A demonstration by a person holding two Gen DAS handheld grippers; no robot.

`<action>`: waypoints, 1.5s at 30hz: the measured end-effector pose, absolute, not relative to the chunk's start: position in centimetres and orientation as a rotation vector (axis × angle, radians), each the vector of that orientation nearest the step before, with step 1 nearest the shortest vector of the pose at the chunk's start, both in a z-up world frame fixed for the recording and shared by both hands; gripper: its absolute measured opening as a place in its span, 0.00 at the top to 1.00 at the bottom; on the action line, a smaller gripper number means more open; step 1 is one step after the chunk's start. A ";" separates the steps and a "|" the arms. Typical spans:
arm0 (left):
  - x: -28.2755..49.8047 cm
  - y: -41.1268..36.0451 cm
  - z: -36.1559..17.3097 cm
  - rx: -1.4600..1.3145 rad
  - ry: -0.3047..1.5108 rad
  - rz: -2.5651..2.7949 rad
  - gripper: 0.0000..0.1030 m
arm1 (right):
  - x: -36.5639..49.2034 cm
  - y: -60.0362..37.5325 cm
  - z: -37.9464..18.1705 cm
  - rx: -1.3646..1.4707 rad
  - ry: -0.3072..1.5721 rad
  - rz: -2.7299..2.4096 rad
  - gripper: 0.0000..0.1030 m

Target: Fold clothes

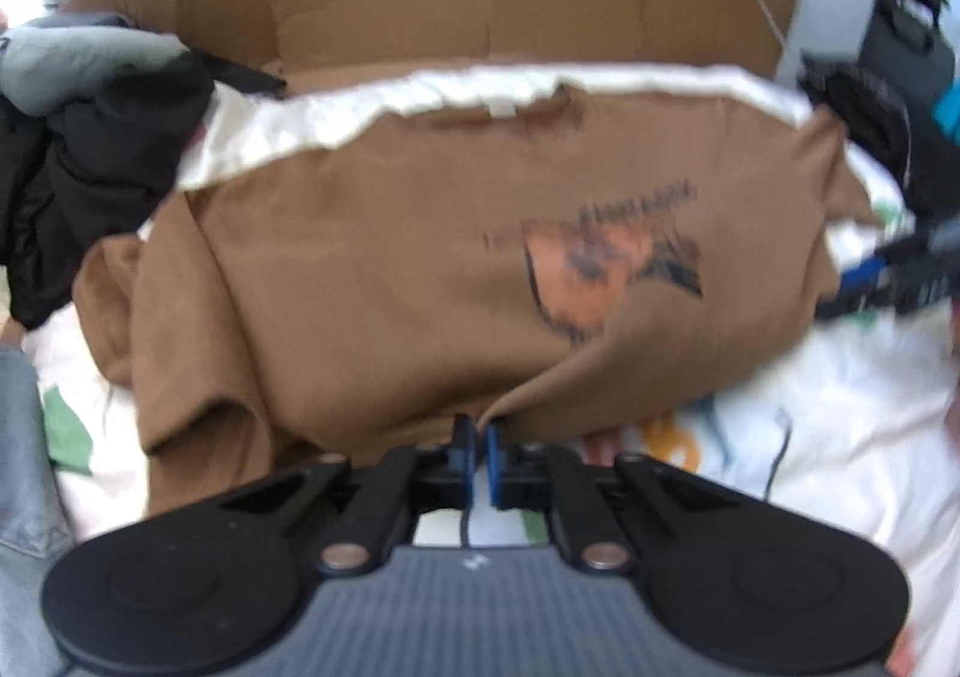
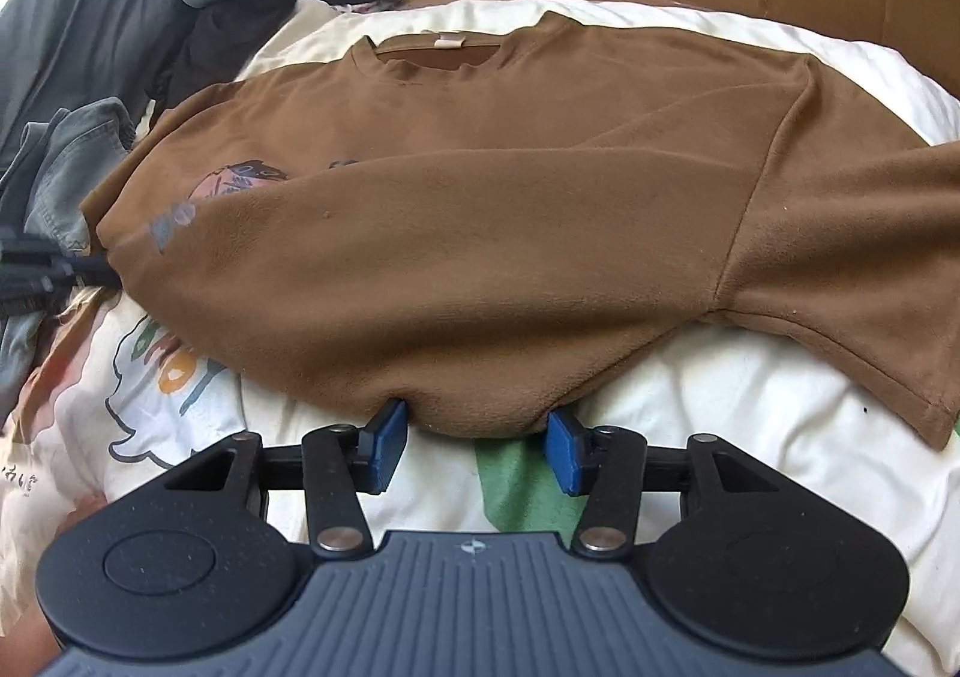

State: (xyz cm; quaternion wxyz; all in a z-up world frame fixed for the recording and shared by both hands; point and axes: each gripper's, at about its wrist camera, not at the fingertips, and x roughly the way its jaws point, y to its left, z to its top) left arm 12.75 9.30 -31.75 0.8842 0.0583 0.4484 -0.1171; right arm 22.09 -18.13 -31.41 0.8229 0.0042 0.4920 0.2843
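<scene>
Brown shirt (image 2: 480,209) lies on the bed (image 2: 750,425), directly ahead of both tools, long axis crosswise. Left hand-held gripper (image 1: 478,458) clenched on the hem; right hand-held gripper (image 2: 474,452) released — hem bulge between its pads, equally near.

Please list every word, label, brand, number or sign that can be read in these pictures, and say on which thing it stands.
No text can be read for certain.
Brown T-shirt: dark lettering above the chest picture, too blurred to read.
Neck label of the shirt: it looks blank, or too small to tell.
Printed bedsheet: small handwritten marks at its left edge, too small to read.
Left gripper and right gripper: only small moulded symbols, no words.
</scene>
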 end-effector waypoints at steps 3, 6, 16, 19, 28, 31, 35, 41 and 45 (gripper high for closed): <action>14.1 9.6 -29.0 0.086 0.875 -0.241 0.99 | 22.3 -18.1 -31.1 0.026 1.039 0.615 0.50; 15.8 9.8 -26.8 0.072 0.813 -0.240 1.00 | 22.6 -17.9 -30.7 0.045 1.027 0.625 0.50; 16.8 8.4 -27.1 0.122 0.896 -0.395 0.85 | 23.8 -18.5 -30.7 0.124 1.044 0.620 0.83; 14.8 7.8 -28.9 0.153 0.949 -0.440 0.60 | 23.4 -18.7 -31.2 0.131 1.061 0.645 0.58; 13.0 7.7 -34.1 0.249 1.032 -0.408 0.58 | 21.3 -17.4 -31.8 -0.018 1.009 0.726 0.43; 13.0 7.5 -34.5 0.267 1.024 -0.417 0.88 | 21.3 -17.4 -31.9 -0.028 0.990 0.715 0.58; 13.2 7.3 -33.6 0.256 1.017 -0.424 0.99 | 22.0 -17.9 -31.9 0.038 1.012 0.690 0.88; 14.1 8.0 -29.6 0.198 0.954 -0.420 1.00 | 22.1 -18.7 -30.5 0.095 1.008 0.697 0.92; 14.8 8.5 -27.0 0.164 0.914 -0.423 1.00 | 22.2 -19.4 -28.7 0.132 0.986 0.702 0.93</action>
